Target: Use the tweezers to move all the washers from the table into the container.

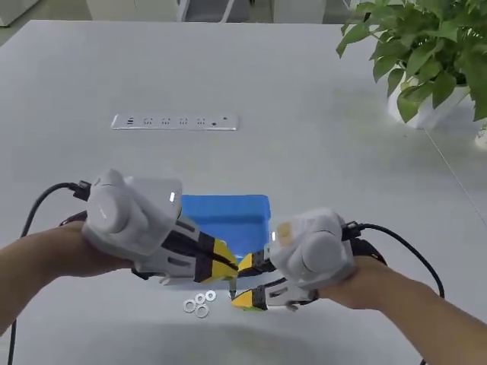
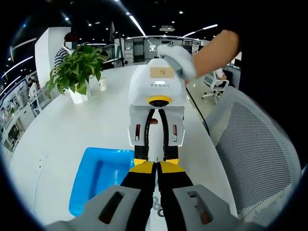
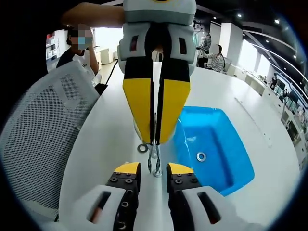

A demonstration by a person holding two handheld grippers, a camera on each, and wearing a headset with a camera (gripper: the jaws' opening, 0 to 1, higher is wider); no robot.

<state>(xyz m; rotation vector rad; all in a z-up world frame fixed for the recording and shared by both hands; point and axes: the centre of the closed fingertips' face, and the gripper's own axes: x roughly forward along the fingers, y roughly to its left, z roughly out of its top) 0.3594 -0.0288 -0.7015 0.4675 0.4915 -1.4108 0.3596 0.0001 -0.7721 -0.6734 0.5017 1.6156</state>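
Head view — container (image 1: 225,215) front hidden | tweezers (image 3: 155,144) thin, tips blurry

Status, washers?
Left hand-held gripper shut on tweezers, right hand-held gripper open beside them. One washer in container, more washers on table. Nothing in the way.

A white power strip (image 1: 175,122) lies far out on the grey table (image 1: 304,114), left of centre. A potted plant (image 1: 426,53) stands far right. A mesh chair (image 2: 260,144) stands near the table's near edge.
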